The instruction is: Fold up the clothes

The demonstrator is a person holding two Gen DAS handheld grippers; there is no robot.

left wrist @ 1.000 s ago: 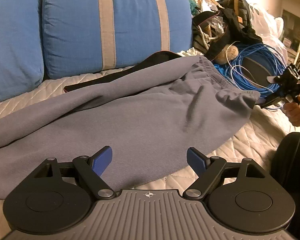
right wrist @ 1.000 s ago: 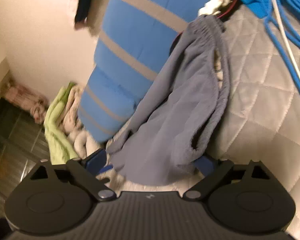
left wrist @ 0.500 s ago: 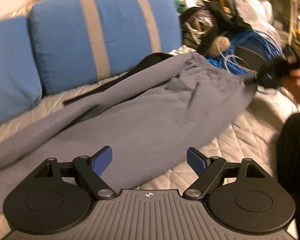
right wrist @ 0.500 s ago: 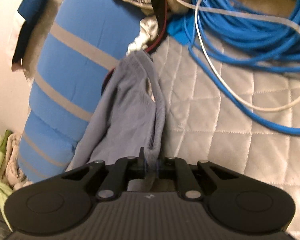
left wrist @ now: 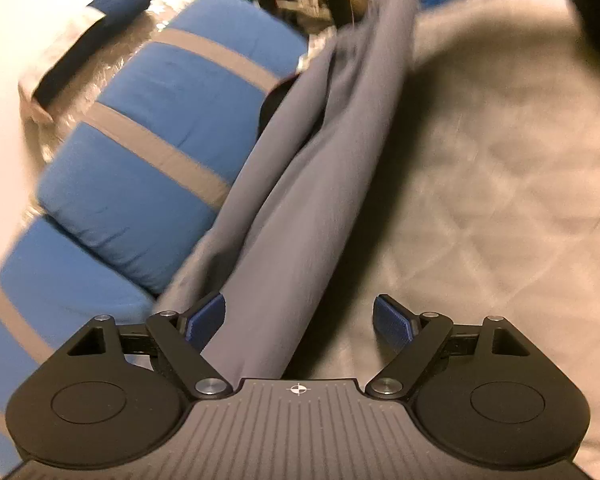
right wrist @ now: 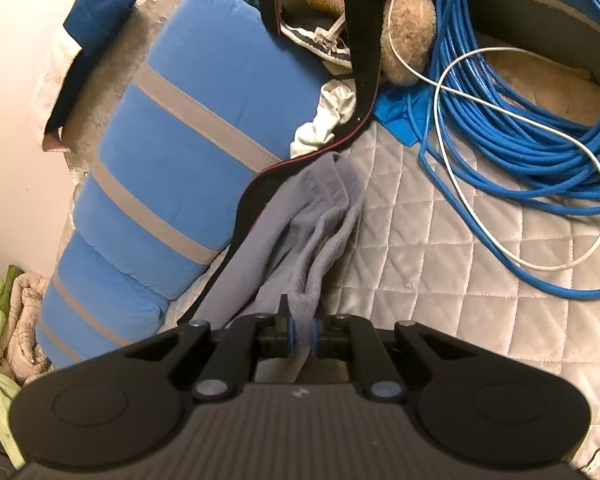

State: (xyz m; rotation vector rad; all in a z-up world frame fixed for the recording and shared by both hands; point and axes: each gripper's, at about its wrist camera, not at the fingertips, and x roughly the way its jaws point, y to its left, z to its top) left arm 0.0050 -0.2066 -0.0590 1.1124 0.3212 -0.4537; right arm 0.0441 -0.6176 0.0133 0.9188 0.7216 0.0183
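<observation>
Fold clothes, grasping stage. The right gripper [right wrist: 303,334] is pinching an edge of the grey garment [right wrist: 300,236], its jaws drawn almost together on the cloth, which is running forward from between them in a bunched fold across the quilted bed [right wrist: 480,280]. The left gripper [left wrist: 298,318] is standing with its jaws wide apart; the grey garment [left wrist: 300,216] is passing between them, lying against the left blue pad [left wrist: 204,316] and well clear of the right pad, so nothing is being held there yet. Judged from this, the garment is being taken up at two points before spreading or doubling over; the next move is calling for the left jaws to centre on the cloth and close, ideally on a single edge rather than the whole bundle.

Left of both pairs of jaws, a blue cushion with grey stripes [right wrist: 188,152] is touching the garment's far side. Ahead of the right jaws, a black strap [right wrist: 364,80] is lying at the garment's far end and may be snagging it. Farther ahead and to the right, a blue cable coil [right wrist: 520,140] with a white cord [right wrist: 560,152] is crowding the folding space.
</observation>
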